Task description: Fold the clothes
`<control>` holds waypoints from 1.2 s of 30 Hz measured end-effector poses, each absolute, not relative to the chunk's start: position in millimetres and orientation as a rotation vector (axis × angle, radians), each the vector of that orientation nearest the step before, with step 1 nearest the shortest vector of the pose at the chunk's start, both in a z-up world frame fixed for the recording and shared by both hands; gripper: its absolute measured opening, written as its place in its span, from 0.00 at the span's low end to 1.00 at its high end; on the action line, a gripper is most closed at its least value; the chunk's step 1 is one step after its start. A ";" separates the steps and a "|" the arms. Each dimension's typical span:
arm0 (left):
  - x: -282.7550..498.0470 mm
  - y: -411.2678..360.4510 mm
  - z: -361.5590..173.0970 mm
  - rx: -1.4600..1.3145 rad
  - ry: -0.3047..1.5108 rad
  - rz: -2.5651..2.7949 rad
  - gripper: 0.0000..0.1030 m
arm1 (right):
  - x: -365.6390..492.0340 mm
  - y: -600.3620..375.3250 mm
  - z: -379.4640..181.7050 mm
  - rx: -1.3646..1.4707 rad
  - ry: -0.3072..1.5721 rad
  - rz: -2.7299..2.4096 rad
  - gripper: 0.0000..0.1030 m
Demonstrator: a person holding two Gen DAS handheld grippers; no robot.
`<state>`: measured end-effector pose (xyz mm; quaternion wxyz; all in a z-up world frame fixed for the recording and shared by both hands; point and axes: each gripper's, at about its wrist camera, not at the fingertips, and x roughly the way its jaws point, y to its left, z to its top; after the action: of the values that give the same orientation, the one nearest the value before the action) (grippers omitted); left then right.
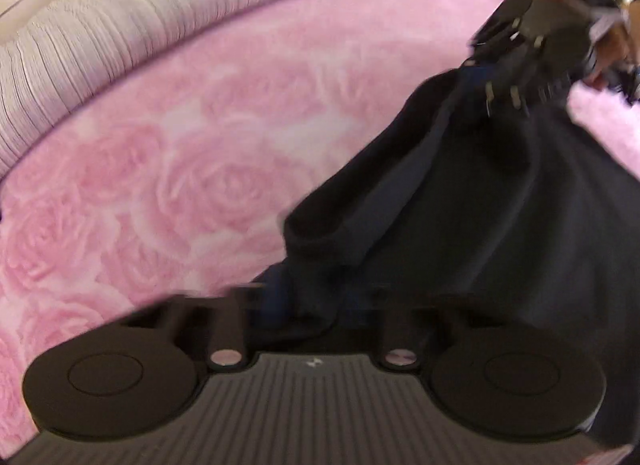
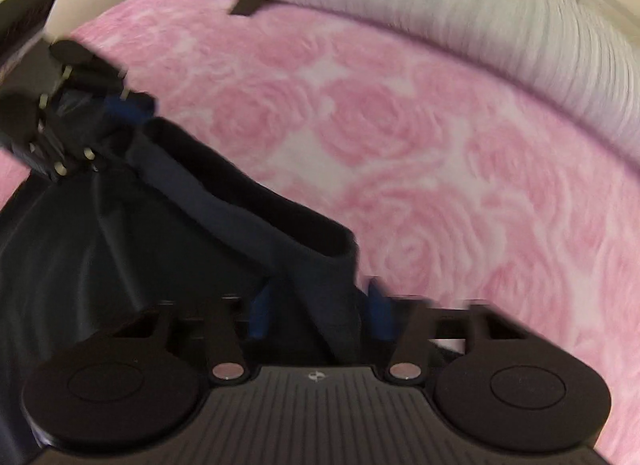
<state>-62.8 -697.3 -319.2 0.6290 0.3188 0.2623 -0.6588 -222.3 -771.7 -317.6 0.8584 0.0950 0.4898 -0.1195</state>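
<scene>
Left wrist view: left gripper [image 1: 298, 305] clenched on dark garment [image 1: 460, 205], near edge.
Right claw: right gripper [image 2: 316, 305] grasping same hem.
Garment: stretched between, above pink blanket [image 2: 440, 137].
Handling: soft, light, droopy; best pinched at edge corners.

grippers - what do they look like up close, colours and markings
Both match. The left gripper and right gripper have matte black bodies with a ribbed grey top plate bearing a small pale logo, two round black discs at the sides, silver pivot pins, and blue finger pads. No cables or sleeves can be made out.
</scene>
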 end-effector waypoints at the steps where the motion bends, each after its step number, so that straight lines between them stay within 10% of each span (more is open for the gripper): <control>1: -61.6 -702.6 -321.4 0.742 0.597 -1.488 0.09 | -220.4 -777.9 -315.7 0.206 1.014 -0.267 0.02; 7: -54.9 -736.0 -335.1 0.795 0.597 -1.363 0.11 | -197.7 -811.5 -292.3 0.126 0.879 -0.390 0.05; 9: -50.8 -739.9 -342.0 0.805 0.606 -1.284 0.11 | -196.5 -819.7 -293.6 0.150 0.843 -0.451 0.47; 10: -46.9 -736.7 -341.7 0.776 0.606 -1.241 0.13 | -197.7 -823.5 -293.4 0.169 0.820 -0.485 0.52; 12: -38.6 -726.5 -337.3 0.700 0.616 -1.185 0.26 | -204.5 -828.0 -289.2 0.225 0.769 -0.524 0.50; 36: -32.5 -491.6 -305.5 0.761 0.771 -0.946 0.40 | -232.0 -654.1 -300.5 0.356 0.908 -0.418 0.50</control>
<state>-32.5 -491.6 -305.5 0.7525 0.3484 0.3529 -0.4333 -232.0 -654.1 -300.5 0.8625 0.1696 0.4331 -0.1993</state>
